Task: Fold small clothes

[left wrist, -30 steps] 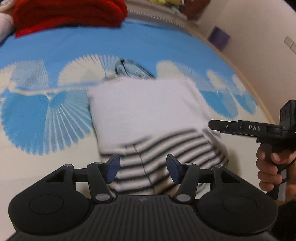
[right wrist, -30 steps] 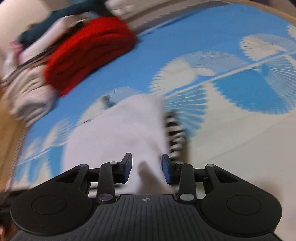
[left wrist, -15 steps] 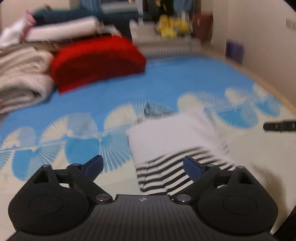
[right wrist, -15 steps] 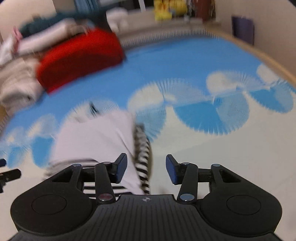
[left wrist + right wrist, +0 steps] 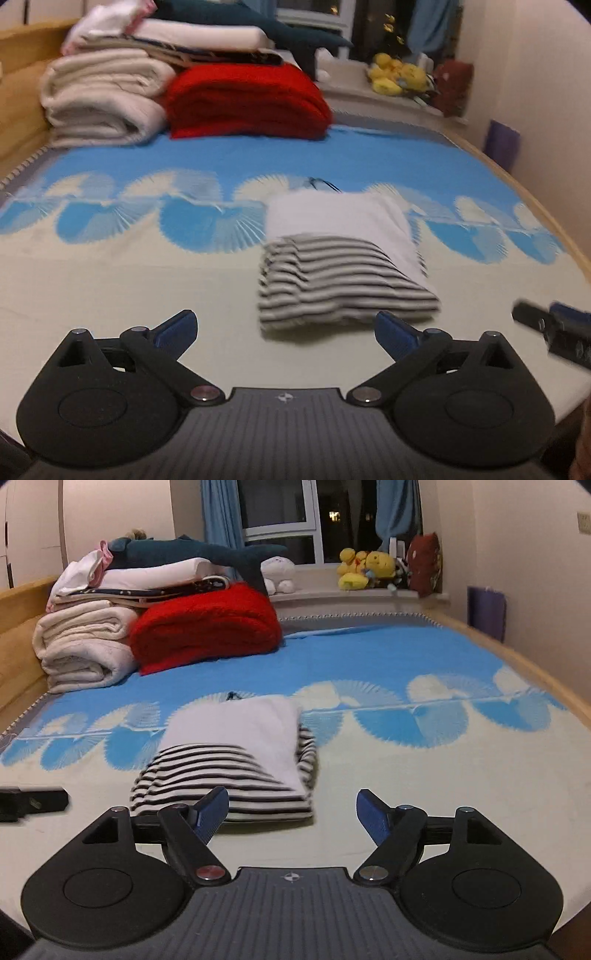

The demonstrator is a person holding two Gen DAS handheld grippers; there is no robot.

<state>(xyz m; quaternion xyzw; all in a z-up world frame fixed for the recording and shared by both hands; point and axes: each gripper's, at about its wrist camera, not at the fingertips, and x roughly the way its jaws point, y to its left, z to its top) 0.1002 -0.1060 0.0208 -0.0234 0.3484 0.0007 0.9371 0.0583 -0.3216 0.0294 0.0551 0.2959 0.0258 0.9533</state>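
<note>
We see the bed [image 5: 369,657] filling both views, its sheet blue at the far half and cream at the near half, with pale fan shapes along the line where the two colours meet. A wooden frame [image 5: 535,672] runs along its right side. At the far left of the bed lies a stack of bedding: rolled cream blankets [image 5: 81,650], a folded red blanket [image 5: 207,627] just beside them, and white and dark folded pieces on top, with a dark blue shark toy [image 5: 192,552] lying across the stack. Behind the bed we see a window [image 5: 280,513] with blue curtains, and on its sill some yellow soft toys [image 5: 364,570].

The folded garment [image 5: 236,753] lies flat near the middle of the bed, across the line between blue and cream. Its far part shows plain white cloth and its near part shows black and white stripes; a striped edge also shows along its right side. In the left wrist view it [image 5: 340,254] is somewhat blurred.

Our left gripper [image 5: 284,332] hangs just short of the garment, its blue-tipped fingers spread wide and holding nothing. Our right gripper [image 5: 291,812] sits likewise near the garment's front edge, fingers spread wide and empty; its left finger [image 5: 212,808] overlaps the striped edge in the view, and we cannot tell whether it touches.
</note>
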